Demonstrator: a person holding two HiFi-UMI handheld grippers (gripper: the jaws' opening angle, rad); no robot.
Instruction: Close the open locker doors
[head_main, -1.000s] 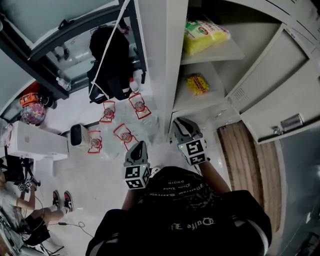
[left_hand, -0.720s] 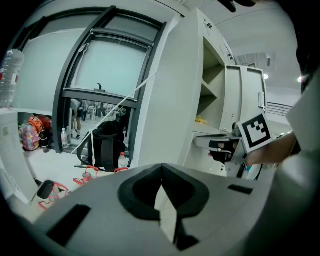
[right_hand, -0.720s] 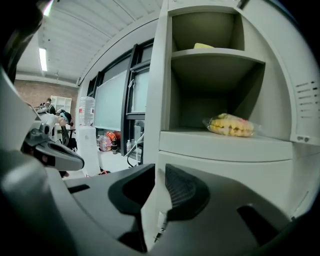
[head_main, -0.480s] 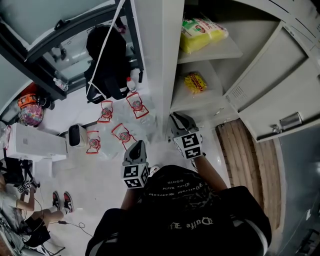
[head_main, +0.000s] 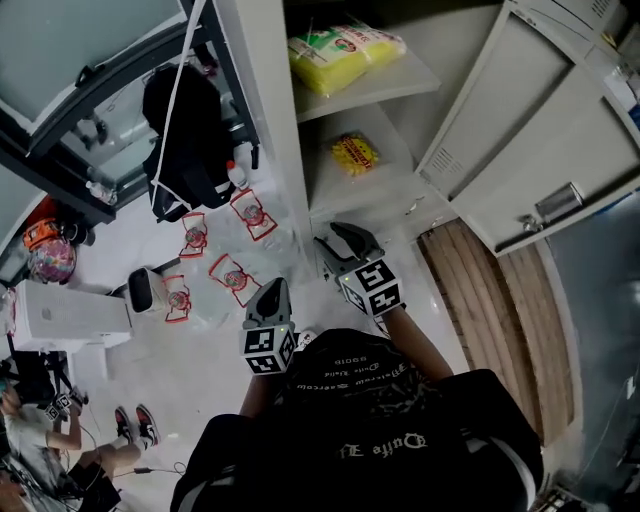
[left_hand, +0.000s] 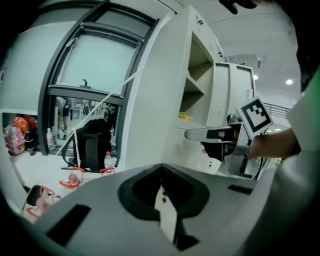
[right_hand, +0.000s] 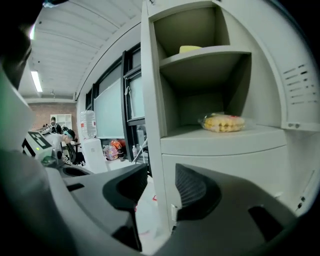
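The grey locker (head_main: 262, 120) stands open, with a yellow package (head_main: 340, 55) on its upper shelf and a small snack packet (head_main: 355, 153) on the shelf below. Two open doors, the upper door (head_main: 500, 100) and the lower door (head_main: 575, 160), swing out to the right. My right gripper (head_main: 338, 240) hovers before the locker's lower front, left of the doors. Its jaws have just been opening and nothing is between them. In the right gripper view this gripper (right_hand: 159, 187) faces the locker's front edge and the snack packet (right_hand: 223, 122). My left gripper (head_main: 273, 288) is shut, further left, away from the locker.
A black backpack (head_main: 185, 135) leans by the window frame. Bottles with red straps (head_main: 232, 275) lie on the white floor beside a white box (head_main: 70, 315). A wooden floor strip (head_main: 490, 300) runs under the doors. Someone's shoes (head_main: 135, 425) show at lower left.
The right gripper's jaws have spread wide and it has shifted left, closer to the locker's lower front. The view has turned, so the locker sits further left. The left gripper has barely shifted.
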